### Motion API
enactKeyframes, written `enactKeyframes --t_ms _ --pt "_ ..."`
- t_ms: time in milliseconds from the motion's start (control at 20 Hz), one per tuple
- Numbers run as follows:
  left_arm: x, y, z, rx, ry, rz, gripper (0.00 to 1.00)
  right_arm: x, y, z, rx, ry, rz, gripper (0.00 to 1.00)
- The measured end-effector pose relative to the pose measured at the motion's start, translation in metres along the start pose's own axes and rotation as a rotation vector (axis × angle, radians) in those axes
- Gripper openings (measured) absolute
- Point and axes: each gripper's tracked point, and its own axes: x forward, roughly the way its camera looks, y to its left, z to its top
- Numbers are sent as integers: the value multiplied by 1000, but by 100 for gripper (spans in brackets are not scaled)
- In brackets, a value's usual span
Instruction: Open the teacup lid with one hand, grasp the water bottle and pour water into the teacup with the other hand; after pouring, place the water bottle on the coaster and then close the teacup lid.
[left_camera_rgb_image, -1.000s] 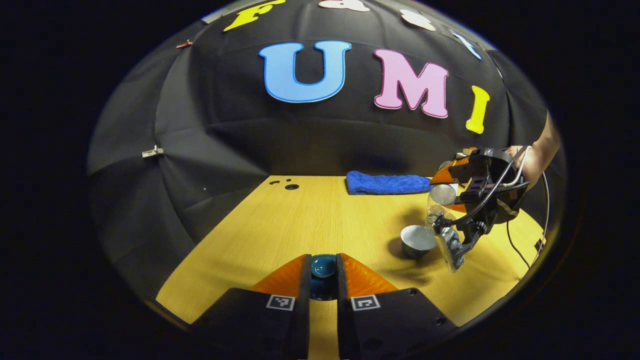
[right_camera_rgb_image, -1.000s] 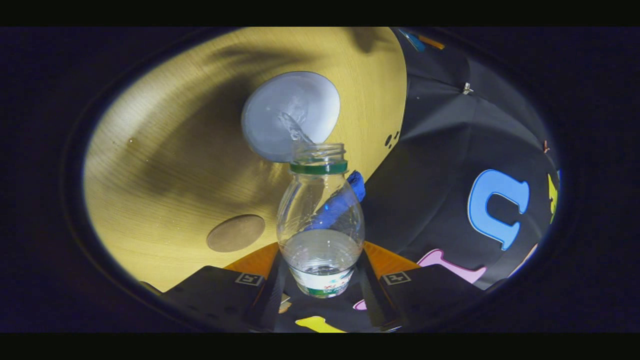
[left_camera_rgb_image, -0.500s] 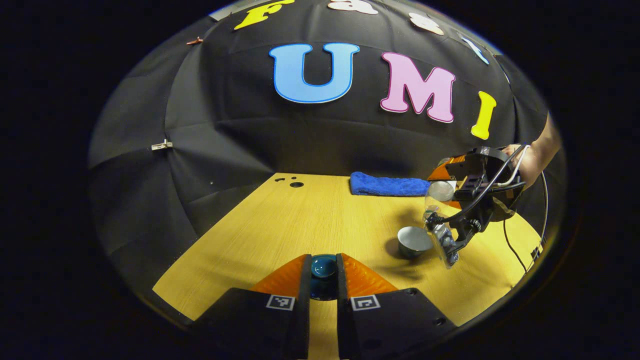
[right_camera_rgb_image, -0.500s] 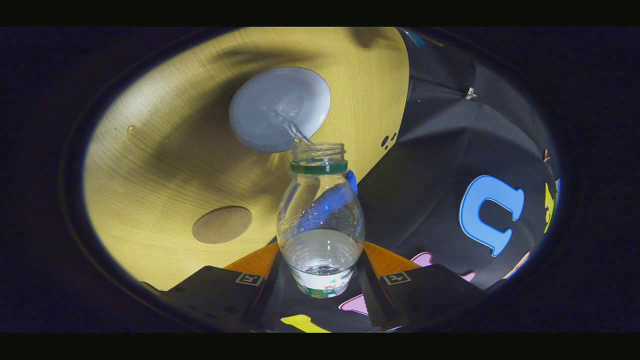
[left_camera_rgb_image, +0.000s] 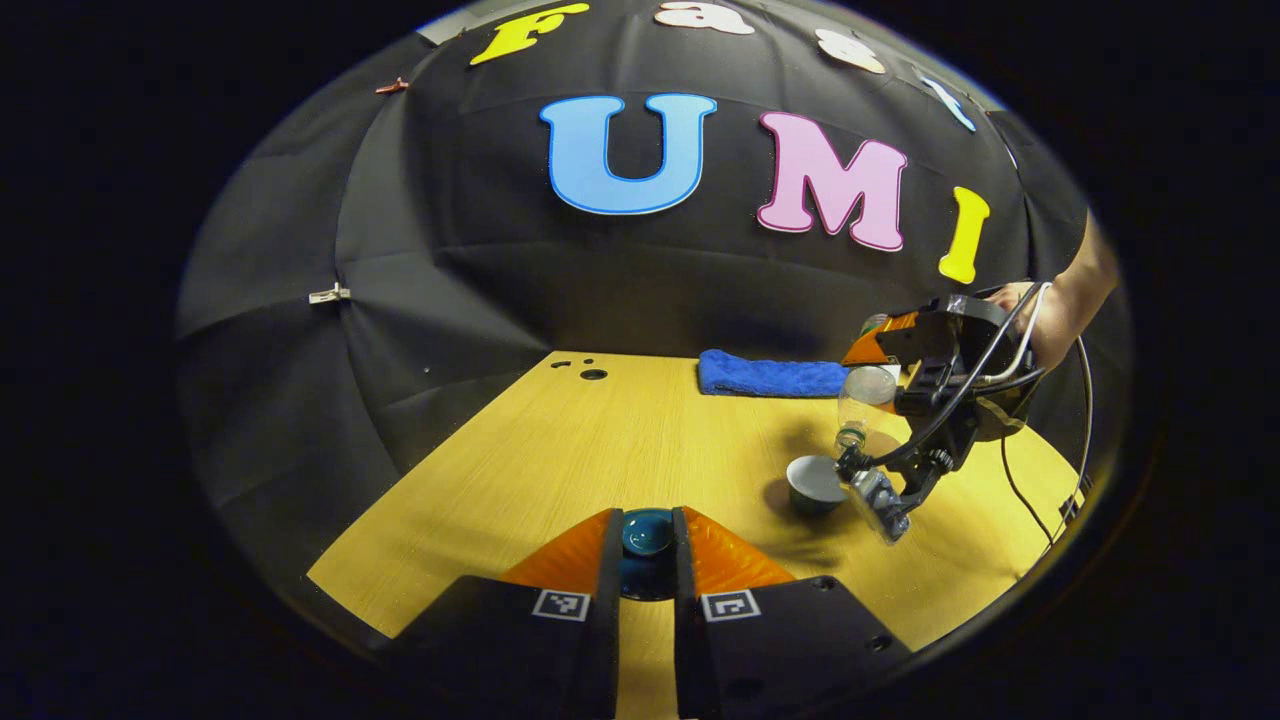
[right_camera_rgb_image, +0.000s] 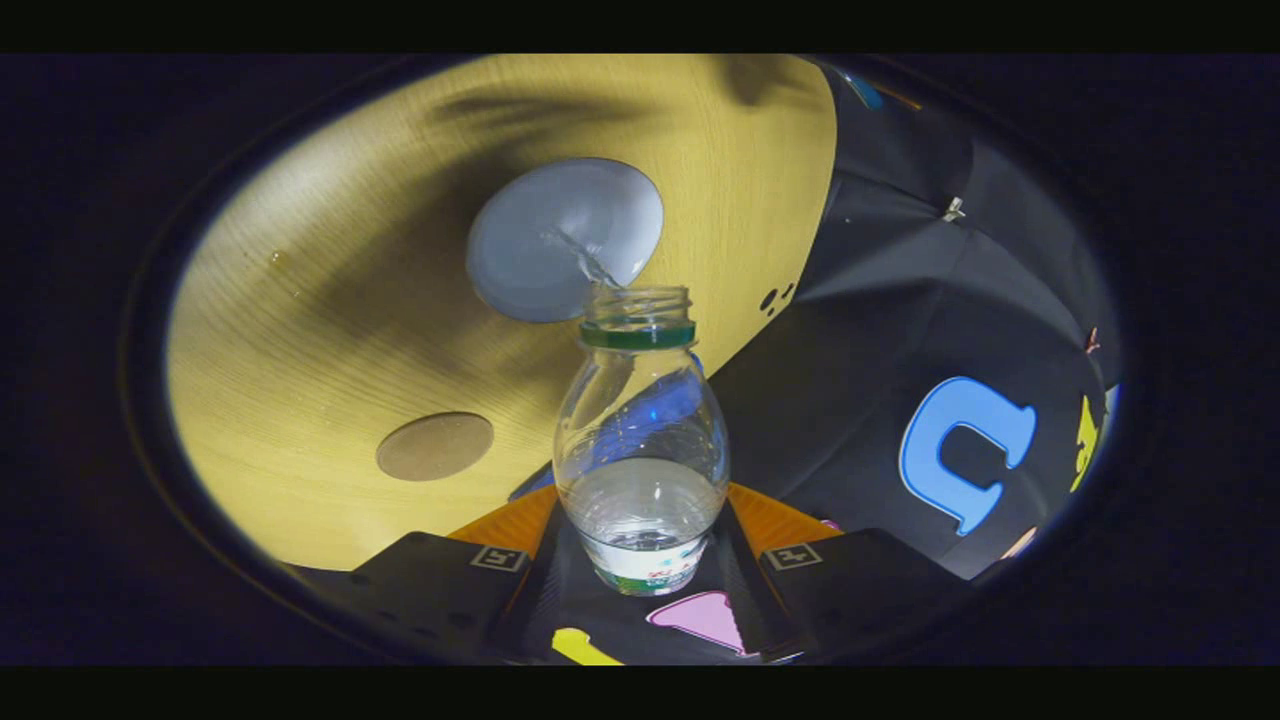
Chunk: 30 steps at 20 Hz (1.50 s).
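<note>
Water ran in a thin stream from the water bottle (right_camera_rgb_image: 640, 440) into the open teacup (right_camera_rgb_image: 562, 240), the bottle's long axis tipped neck-down toward the cup just beyond its mouth. The right gripper (right_camera_rgb_image: 640, 560) had its jaws clamped on the bottle's base. The coaster (right_camera_rgb_image: 434, 446) lay on the bench (right_camera_rgb_image: 300, 300) near the cup, on the right gripper's side. The left gripper (left_camera_rgb_image: 647, 560), well apart, held the teacup lid (left_camera_rgb_image: 647, 532) clamped between its jaws.

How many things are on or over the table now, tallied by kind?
Teacups: 1
Teacup lids: 1
Water bottles: 1
Coasters: 1
Blue cloths: 1
Total: 5
</note>
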Motion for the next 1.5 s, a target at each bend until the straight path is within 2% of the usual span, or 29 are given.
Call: enactKeyframes --t_ms 100,200,250,300,350,400,450,500,600,700,750,900,1100,1250,1300,1350,1400,1450,1500 --pt "-3 0 -1 2 -3 2 26 -1 -2 1 -14 -3 -2 70" --pt "-5 0 -1 -1 -4 8 26 -1 -4 3 -36 -5 -6 70" --pt "-8 0 0 -3 -6 10 22 -2 -3 5 -45 -4 1 70" --pt "-9 1 -1 -4 -6 13 26 -3 -3 6 -53 -3 10 70" --pt "-10 2 -1 -3 -6 16 23 -4 -3 8 -58 -1 15 70" --pt "-11 2 -1 -1 -8 20 27 -5 -3 9 -63 -2 18 70" --pt "-12 3 -1 -1 -9 24 26 -5 -3 10 -67 -5 19 70" --pt "-14 4 -1 -8 -11 29 23 -4 -2 11 -66 -7 23 70" --pt "-17 6 0 -29 -16 33 27 -4 0 11 -57 -12 31 70" --pt "-17 10 -1 -29 -16 47 22 -5 4 11 -34 -12 58 70" --pt "-18 13 0 -28 -20 55 26 -5 9 11 0 -8 86 71" --pt "-21 18 2 -28 -19 69 26 -8 24 10 152 5 146 71" --pt "-23 20 13 -19 -23 85 26 -10 20 4 357 22 167 71" --pt "-23 16 28 -16 -39 89 26 0 19 -9 625 48 221 71" --pt "-23 13 32 -16 -46 91 23 -1 21 -13 731 58 240 71" --pt "-22 11 37 -15 -52 95 26 -2 21 -17 839 69 257 68" --pt "-21 7 42 -14 -57 94 23 -4 22 -18 940 76 279 68" --pt "-20 4 47 -10 -62 94 27 -4 23 -22 1025 89 297 68" --pt "-18 0 51 -7 -65 92 26 -1 27 -28 1096 103 312 71"
